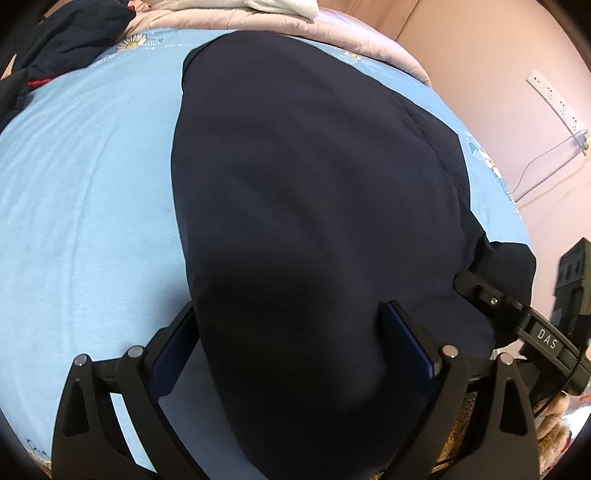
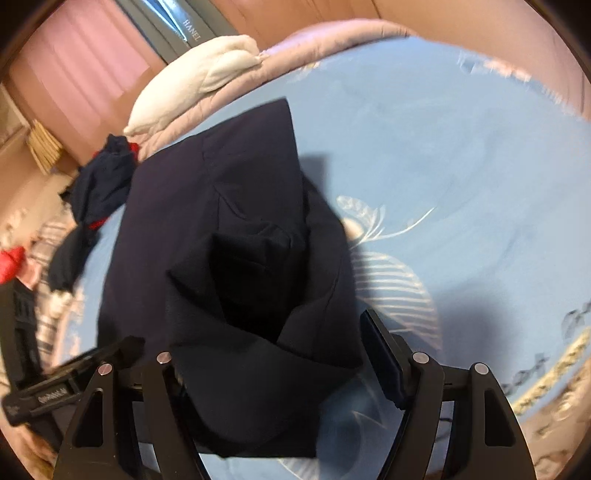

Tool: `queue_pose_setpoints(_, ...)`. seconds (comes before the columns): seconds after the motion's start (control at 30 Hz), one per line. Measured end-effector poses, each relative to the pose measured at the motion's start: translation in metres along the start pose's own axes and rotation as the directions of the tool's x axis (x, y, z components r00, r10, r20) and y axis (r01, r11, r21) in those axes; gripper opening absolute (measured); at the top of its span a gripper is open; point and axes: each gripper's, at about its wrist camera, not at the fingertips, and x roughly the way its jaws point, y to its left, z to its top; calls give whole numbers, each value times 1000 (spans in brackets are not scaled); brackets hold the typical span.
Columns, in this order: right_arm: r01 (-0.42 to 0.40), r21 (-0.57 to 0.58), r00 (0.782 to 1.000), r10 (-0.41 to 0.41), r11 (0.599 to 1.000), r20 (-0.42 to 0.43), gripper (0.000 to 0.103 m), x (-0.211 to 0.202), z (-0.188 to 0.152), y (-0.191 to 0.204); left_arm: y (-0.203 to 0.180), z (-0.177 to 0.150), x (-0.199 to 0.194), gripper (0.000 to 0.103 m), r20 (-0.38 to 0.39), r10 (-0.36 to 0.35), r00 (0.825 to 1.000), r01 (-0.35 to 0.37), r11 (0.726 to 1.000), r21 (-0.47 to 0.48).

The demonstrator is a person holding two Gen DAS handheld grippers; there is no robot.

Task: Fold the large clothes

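Observation:
A large dark navy garment (image 1: 314,184) lies spread on the light blue bedsheet (image 1: 85,184). My left gripper (image 1: 291,328) stands open over its near end; the cloth runs between the wide-apart fingers without being pinched. In the right wrist view the same garment (image 2: 221,206) shows a bunched, folded-over corner (image 2: 258,266) just ahead of my right gripper (image 2: 269,343). That gripper is open: cloth drapes over and hides its left finger, while its right finger (image 2: 380,354) stands clear of the fabric. Each gripper shows at the edge of the other's view.
A heap of dark blue and red clothes (image 2: 99,192) lies at the bed's far left. A white pillow (image 2: 199,74) rests on a pink quilt (image 1: 332,26) at the head. A power strip (image 1: 554,99) hangs on the pink wall beyond the bed's right edge.

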Motion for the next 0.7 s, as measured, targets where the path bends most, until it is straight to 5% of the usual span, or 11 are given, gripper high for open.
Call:
queue_pose_setpoints(0.1, -85, 20, 996, 85, 996, -24, 65, 11, 0, 0, 13, 3, 10, 95, -21, -47, 999, 46, 998, -52)
queue_pose_setpoints(0.2, -189, 29, 980, 190, 982, -60, 56, 26, -1, 6, 17, 2, 10, 81, -13, -59, 998, 57, 995, -87)
queue_pose_setpoints(0.27, -193, 23, 979, 195, 981, -64, 52, 30, -1, 10, 15, 0, 4, 60, 9, -41, 999, 42, 996, -78)
queue_pose_setpoints(0.37, -219, 13, 974, 219, 976, -63, 39, 28, 2, 16, 11, 0, -4, 41, 37, -19, 999, 21, 999, -50)
queue_pose_setpoints(0.7, -262, -177, 964, 265, 949, -6, 29, 9, 1, 81, 27, 3, -52, 26, 145, 103, 984, -92, 993, -77)
